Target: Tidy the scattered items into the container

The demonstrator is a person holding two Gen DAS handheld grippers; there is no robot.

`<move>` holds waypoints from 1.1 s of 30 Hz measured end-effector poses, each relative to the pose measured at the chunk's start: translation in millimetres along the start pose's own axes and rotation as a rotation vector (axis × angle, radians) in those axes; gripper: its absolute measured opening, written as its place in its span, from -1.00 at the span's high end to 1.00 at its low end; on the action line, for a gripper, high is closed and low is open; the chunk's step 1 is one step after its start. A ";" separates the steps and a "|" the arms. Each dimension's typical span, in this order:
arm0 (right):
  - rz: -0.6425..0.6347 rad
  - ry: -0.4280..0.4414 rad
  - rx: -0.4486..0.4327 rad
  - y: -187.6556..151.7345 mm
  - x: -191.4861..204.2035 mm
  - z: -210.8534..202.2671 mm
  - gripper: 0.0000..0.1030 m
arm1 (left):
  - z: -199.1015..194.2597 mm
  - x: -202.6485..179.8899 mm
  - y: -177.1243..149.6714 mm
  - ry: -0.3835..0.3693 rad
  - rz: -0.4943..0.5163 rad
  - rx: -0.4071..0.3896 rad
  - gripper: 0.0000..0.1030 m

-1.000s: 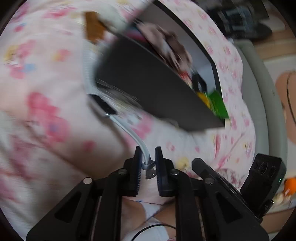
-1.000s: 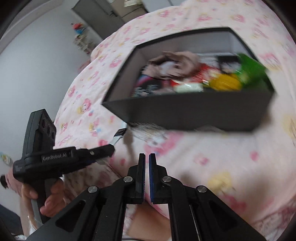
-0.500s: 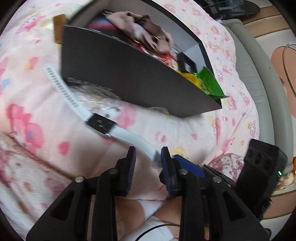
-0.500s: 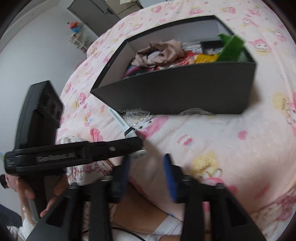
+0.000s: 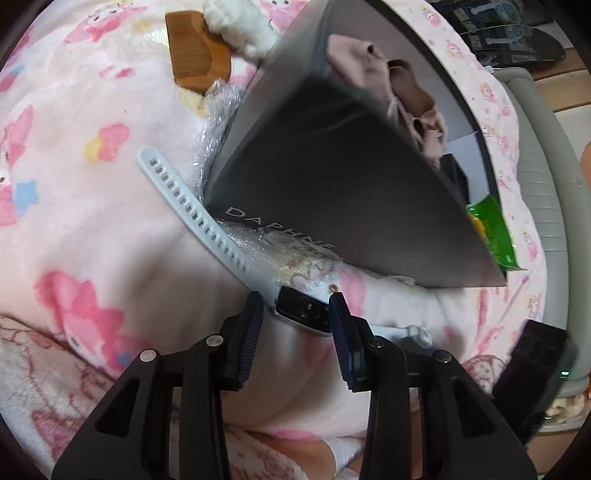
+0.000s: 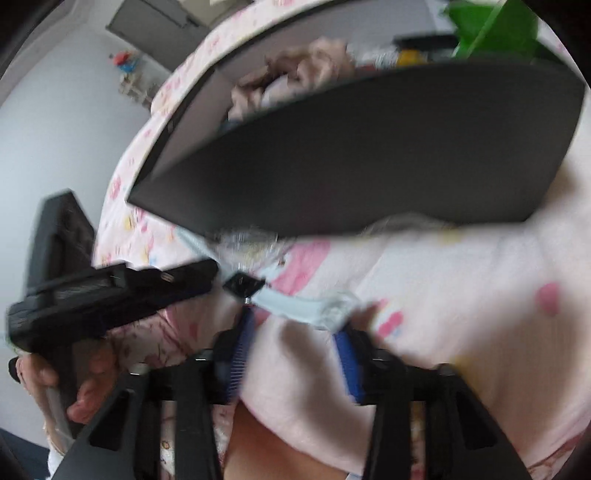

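Left gripper (image 5: pixel 295 317) sits low over the pink cartoon-print blanket (image 5: pixel 92 229), jaws opening, with the watch (image 5: pixel 303 310) face between the two blue pads; we see gaps on both sides, so it brackets the watch without clamping it. Watch lies flat on the blanket: white perforated strap (image 5: pixel 192 206) runs up-left past the corner of the dark grey box (image 5: pixel 332 177), buckle end trails right behind the right finger. Some crinkled clear plastic wrap (image 5: pixel 266 251) sits under the box edge, touching the strap. Right gripper (image 6: pixel 291 328) is closing, image blurred; the buckle end of the strap (image 6: pixel 295 306) lies just ahead of its tips, and we can't tell if the pads touch it. From that view the left gripper's body (image 6: pixel 110 291) comes in from the left, held by a hand (image 6: pixel 55 380). Box already holds crumpled pinkish-brown cloth (image 5: pixel 402 85) and a green packet (image 5: pixel 495 232) poking over the rim at the far right. Wooden comb (image 5: pixel 197 51) and a white fluffy item (image 5: pixel 240 26) lie on the blanket, outside the box by its upper-left side.
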State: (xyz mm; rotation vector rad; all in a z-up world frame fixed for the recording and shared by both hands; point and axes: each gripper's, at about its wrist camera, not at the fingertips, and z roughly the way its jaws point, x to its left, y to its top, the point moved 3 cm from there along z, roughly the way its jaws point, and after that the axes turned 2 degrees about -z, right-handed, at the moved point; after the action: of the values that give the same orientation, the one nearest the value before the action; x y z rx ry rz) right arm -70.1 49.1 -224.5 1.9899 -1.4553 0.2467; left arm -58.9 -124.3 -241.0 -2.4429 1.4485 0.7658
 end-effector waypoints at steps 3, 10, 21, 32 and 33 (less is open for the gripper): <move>0.019 -0.026 -0.036 5.0 -10.9 -5.0 0.72 | 5.6 0.9 2.7 -0.011 -0.005 0.008 0.26; 0.060 -0.020 -0.036 3.6 -16.4 -2.2 0.77 | -3.4 -4.9 -5.0 -0.053 0.048 -0.004 0.26; -0.023 -0.083 -0.323 20.0 -2.8 -158.9 0.79 | -13.5 -32.5 -27.0 -0.164 0.176 -0.005 0.26; -0.130 0.026 -0.110 13.6 49.6 -68.1 0.79 | -33.4 -39.8 -19.8 -0.398 0.142 -0.073 0.26; -0.122 0.039 -0.068 7.9 47.7 -47.2 0.79 | -32.3 -39.4 -20.4 -0.423 0.139 -0.056 0.22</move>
State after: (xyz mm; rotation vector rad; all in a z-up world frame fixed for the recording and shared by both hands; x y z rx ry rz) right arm -49.5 38.7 -161.0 1.9992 -1.2955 0.1790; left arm -45.9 -97.8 -194.8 -2.0588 1.4474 1.2754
